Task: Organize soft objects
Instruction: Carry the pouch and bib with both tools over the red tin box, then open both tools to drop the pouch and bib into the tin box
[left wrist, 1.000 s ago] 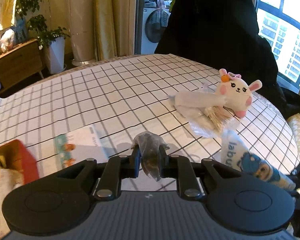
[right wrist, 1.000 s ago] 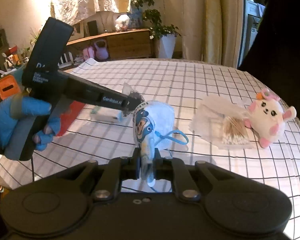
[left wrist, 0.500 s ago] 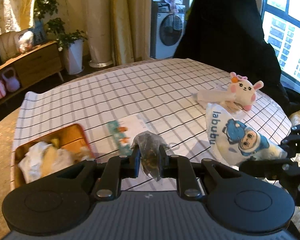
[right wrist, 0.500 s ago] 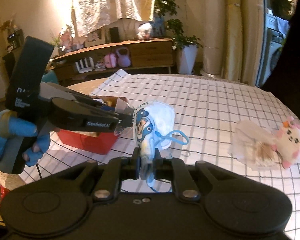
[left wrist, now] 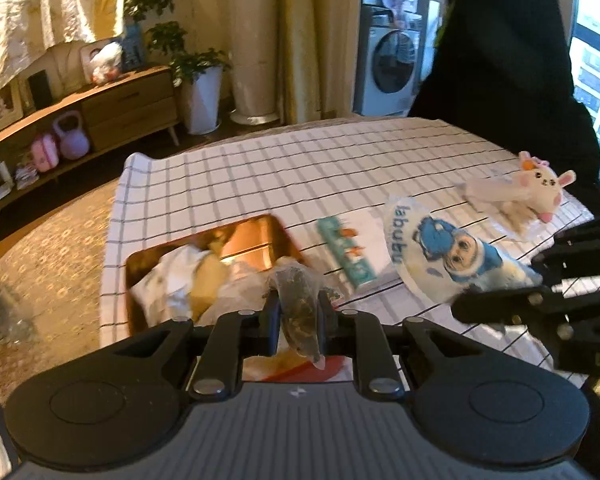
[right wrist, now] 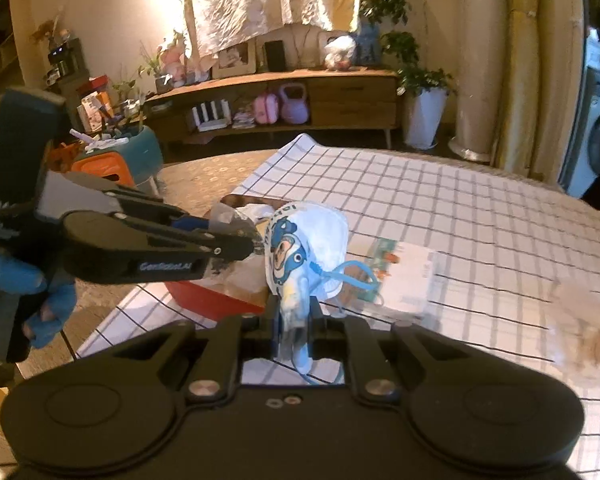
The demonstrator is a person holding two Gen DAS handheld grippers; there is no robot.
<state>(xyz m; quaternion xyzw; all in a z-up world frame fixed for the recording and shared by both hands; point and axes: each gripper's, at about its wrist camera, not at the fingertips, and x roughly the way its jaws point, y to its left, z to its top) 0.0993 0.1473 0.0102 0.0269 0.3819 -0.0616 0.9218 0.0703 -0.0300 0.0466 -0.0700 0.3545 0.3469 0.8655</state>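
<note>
My left gripper (left wrist: 298,316) is shut on a small clear plastic bag (left wrist: 300,304) with dark bits inside, held above the near end of a red box (left wrist: 140,276). The box sits at the table's left edge and holds pale soft items. My right gripper (right wrist: 295,320) is shut on a white face mask (right wrist: 300,248) printed with a blue cartoon figure and a blue ear loop. In the left wrist view the mask (left wrist: 440,252) hangs just right of the box. From the right wrist view the left gripper (right wrist: 236,240) with its bag is close beside the mask, over the red box (right wrist: 208,300).
A white and green packet (left wrist: 348,252) lies flat on the checked tablecloth (left wrist: 300,168) right of the box. A plush rabbit (left wrist: 536,188) lies on a clear bag of cotton swabs (left wrist: 512,220) at the far right. A dark garment hangs behind the table. A blue-gloved hand (right wrist: 20,280) grips the left tool.
Both grippers have swung left across the table with their loads. The red box has come from the left edge into the middle of view. The rabbit has slid to the right edge.
</note>
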